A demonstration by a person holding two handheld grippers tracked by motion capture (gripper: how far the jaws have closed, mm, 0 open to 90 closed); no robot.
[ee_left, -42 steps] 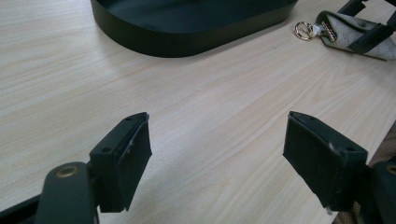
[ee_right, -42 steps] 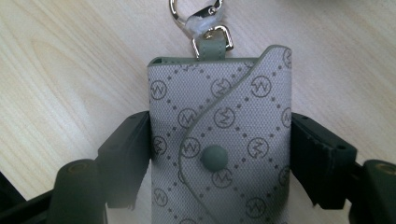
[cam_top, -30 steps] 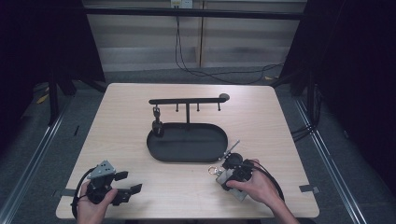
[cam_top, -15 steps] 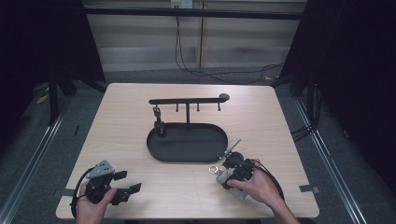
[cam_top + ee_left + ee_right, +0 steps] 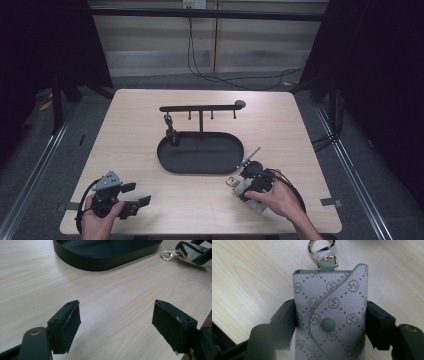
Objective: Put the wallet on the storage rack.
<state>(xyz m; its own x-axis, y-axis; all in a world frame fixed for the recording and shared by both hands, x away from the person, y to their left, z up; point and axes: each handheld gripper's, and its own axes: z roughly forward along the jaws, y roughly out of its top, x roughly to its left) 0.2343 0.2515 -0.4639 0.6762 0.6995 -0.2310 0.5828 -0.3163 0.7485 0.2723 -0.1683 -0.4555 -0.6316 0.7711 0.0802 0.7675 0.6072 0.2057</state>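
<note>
Just closed, right gripper (image 5: 329, 322) clamps grey key pouch (image 5: 330, 312) (left gripper (image 5: 116, 327) agape).

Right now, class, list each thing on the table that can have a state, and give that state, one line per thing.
Key pouch: flap snapped shut, clamped between the right gripper's jaws.
Clasp ring: on the pouch's top, free of any hook.
Right gripper: shut on the pouch's sides.
Left gripper: open, nothing between the jaws.
Hook rack: upright in its oval tray; one small item hangs at its left end.
</note>
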